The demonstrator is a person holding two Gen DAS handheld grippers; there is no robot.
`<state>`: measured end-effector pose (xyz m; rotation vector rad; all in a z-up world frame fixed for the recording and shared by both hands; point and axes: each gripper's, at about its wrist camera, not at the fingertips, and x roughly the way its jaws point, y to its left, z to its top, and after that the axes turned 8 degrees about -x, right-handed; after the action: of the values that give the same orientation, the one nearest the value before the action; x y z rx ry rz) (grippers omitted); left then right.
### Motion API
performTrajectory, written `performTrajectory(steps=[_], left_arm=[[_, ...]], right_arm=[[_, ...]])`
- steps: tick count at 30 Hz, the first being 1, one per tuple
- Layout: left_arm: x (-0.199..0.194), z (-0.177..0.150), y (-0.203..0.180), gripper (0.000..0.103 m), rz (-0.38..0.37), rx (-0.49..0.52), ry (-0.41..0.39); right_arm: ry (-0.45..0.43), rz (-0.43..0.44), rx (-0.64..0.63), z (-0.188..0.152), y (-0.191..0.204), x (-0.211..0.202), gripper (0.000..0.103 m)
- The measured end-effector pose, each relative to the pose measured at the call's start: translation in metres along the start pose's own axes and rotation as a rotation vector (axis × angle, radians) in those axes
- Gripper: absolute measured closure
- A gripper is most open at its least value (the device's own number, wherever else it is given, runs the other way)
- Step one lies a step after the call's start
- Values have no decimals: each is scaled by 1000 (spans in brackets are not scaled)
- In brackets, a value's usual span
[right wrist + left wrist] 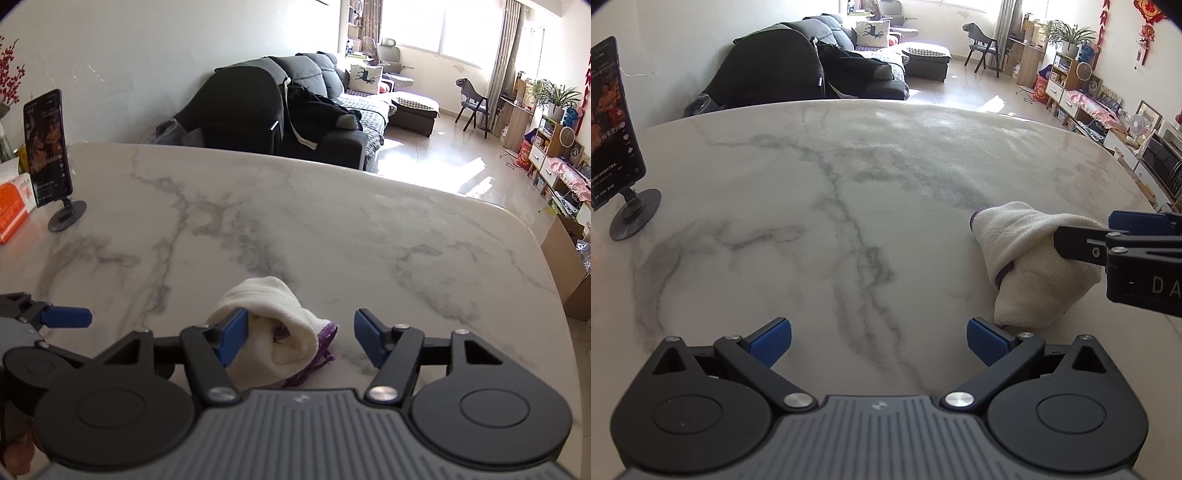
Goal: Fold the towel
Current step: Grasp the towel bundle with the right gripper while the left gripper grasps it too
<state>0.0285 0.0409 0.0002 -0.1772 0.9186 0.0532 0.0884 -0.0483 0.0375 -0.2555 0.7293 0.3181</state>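
Observation:
A small cream towel (1030,258) with purple trim lies bunched in a loose roll on the white marble table (849,206). It also shows in the right wrist view (273,325). My left gripper (879,343) is open and empty, low over the table, with the towel just beyond its right finger. My right gripper (301,341) is open around the towel's near end; its left pad (232,338) touches the cloth and the right pad stands clear. In the left wrist view the right gripper's fingers (1082,243) reach over the towel from the right.
A phone on a round black stand (613,133) sits at the table's left edge, also seen in the right wrist view (48,151). An orange box (13,206) lies beside it. A dark sofa (280,114) stands beyond the table's far edge.

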Motion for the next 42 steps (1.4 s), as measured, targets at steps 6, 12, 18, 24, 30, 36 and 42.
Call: performTrajectory(steps=[6,12,18,24,30,36,42], left_arm=[[-5,4,1,22,-148,-36,10],[-3,4,-13,37,-273,-26,32],[7,8,-24,42,-359,-47,50],[20,12,-26,63,-446,-103,111],[25,12,-27,90,-503,-118,105],[16,7,-43,92,-497,-19,60],[14,6,-46,93,-498,8,46]], right_arm=[[-9,24,18,-1,-2,-2,84],[-7,26,52,-6,-9,-5,92],[-3,23,72,-12,-16,-8,94],[14,20,100,-20,-26,-8,94],[36,20,107,-23,-30,-8,89],[15,43,98,-15,-30,-14,78],[-1,56,40,-3,-25,-16,74]])
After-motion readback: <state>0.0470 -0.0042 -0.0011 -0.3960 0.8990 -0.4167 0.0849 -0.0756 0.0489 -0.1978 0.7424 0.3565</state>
